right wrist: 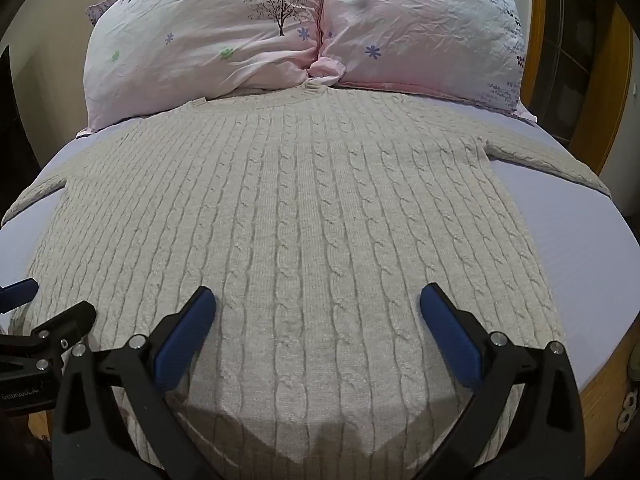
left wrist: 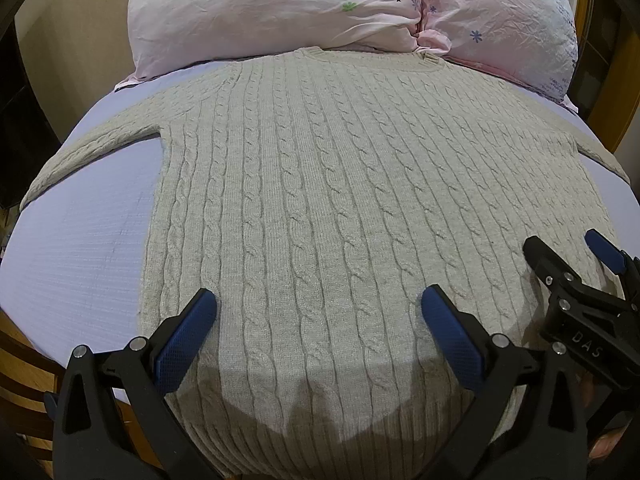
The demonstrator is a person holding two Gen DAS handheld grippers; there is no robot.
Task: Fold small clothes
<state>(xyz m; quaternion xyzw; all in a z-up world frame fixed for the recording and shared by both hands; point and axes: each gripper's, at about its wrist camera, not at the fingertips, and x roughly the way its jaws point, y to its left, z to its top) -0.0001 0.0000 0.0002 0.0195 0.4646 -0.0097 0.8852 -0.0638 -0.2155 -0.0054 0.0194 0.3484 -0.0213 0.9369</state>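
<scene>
A beige cable-knit sweater [left wrist: 320, 184] lies flat on the bed, collar toward the pillows, sleeves spread to both sides; it also shows in the right wrist view [right wrist: 304, 220]. My left gripper [left wrist: 319, 306] is open and empty above the sweater's lower left part. My right gripper [right wrist: 318, 304] is open and empty above the lower right part. The right gripper also shows in the left wrist view [left wrist: 568, 248], and part of the left gripper shows at the left edge of the right wrist view [right wrist: 44, 308].
The lavender bed sheet [left wrist: 80, 248] shows on both sides of the sweater. Two pink floral pillows [right wrist: 224, 40] lie at the head of the bed. A wooden bed frame [right wrist: 608, 392] runs along the edges.
</scene>
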